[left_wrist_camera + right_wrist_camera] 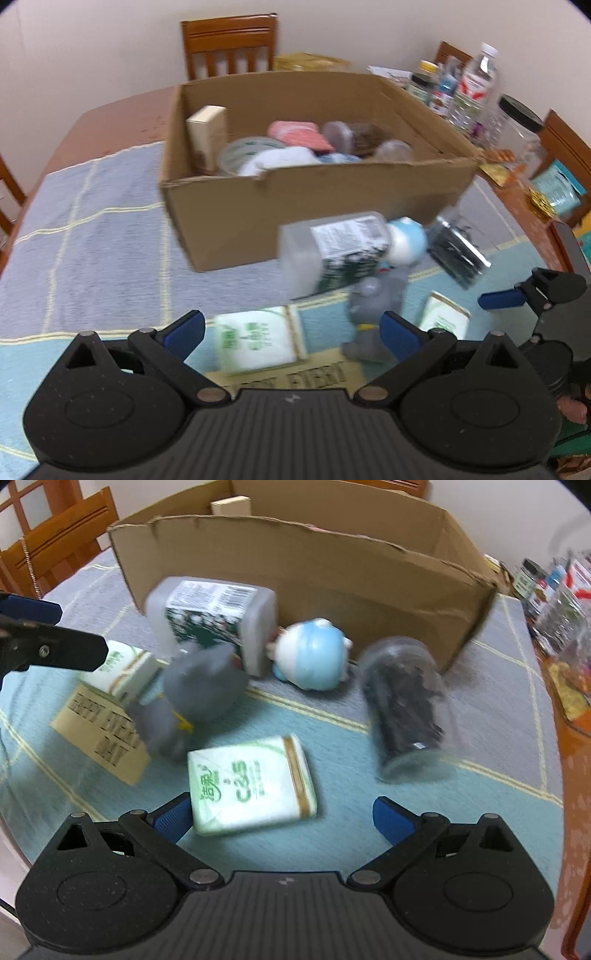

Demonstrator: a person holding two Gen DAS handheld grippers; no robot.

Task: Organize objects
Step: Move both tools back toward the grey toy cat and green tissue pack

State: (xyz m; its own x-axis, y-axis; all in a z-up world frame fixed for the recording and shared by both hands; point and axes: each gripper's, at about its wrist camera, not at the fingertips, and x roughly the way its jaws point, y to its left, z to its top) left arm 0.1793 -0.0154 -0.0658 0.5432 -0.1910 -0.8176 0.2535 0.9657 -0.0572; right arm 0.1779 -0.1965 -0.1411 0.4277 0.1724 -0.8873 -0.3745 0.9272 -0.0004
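Note:
A cardboard box [295, 206] holding several items stands on the cloth; it also shows in the right wrist view [314, 572]. In front of it lie a translucent bottle [332, 251] [214, 616], a blue-white toy [314, 653], a grey plush [373, 314] [195, 694], a clear jar of dark bits [402, 701], and two tissue packs [255, 339] [251, 782]. My left gripper [291, 332] is open and empty above one pack. My right gripper [280, 816] is open and empty around the other pack's near end.
A tan card with lettering [103, 734] lies under the plush. Bottles and jars [476, 85] crowd the table's back right. Wooden chairs [229, 44] stand around the table. The checked cloth [92, 240] stretches left of the box.

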